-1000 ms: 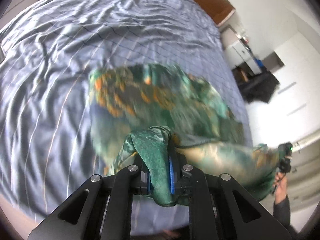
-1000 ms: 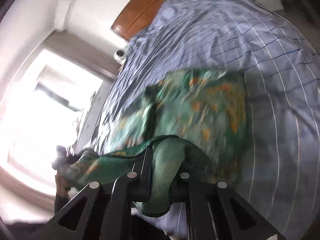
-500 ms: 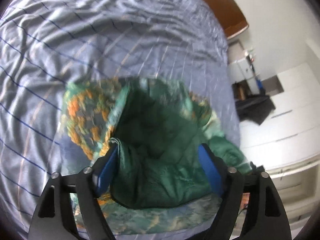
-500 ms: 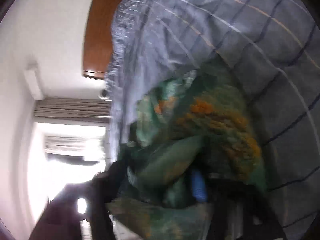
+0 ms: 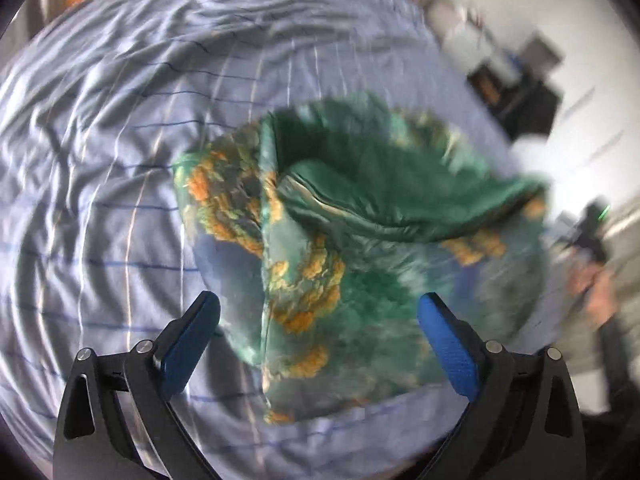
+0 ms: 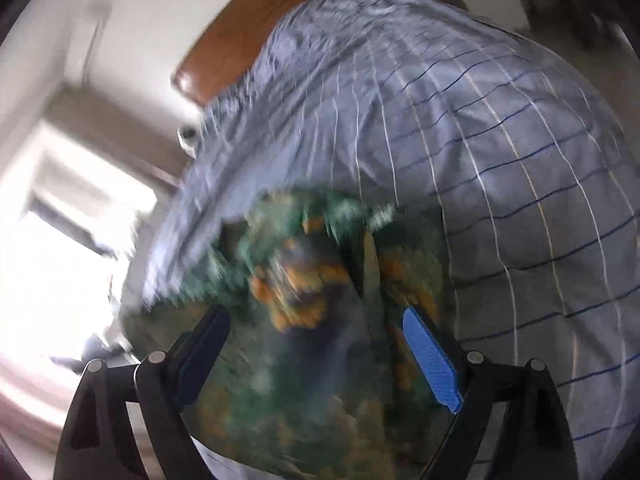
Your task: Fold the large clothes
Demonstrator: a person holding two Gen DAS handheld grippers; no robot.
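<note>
green satin garment [image 5: 360,248], printed with orange and teal patches, lies bunched on the blue striped bedsheet [image 5: 100,200] near the bed's close edge, one layer thrown over another so a plain dark-green inner face with a piped seam shows on top; from the right wrist view the same cloth [image 6: 304,340] fills the space ahead of the fingers, too blurred to read its edges. the step in hand looks like a fold just laid down and let go, and doing it well now means not dragging the slippery fabric on the way out: lift both grippers straight clear of the cloth, then check that the folded edge sits square over the layer beneath, and smooth the puffed-up hump flat before taking new corners for the next fold, since satin slides and a trapped wrinkle would likely carry through. the left gripper [image 5: 320,328] has just been opening and stands spread wide, its blue pads on either side of the garment's near part without pressing it; it holds nothing. the right gripper [image 6: 316,344] has likewise just been opening and stands wide, cloth lying between the fingers but not pinched. at the right edge of the left view a hand [image 5: 592,284] holds the other tool, well blurred. a wooden headboard [image 6: 256,28] closes the far end of the bed.
</note>
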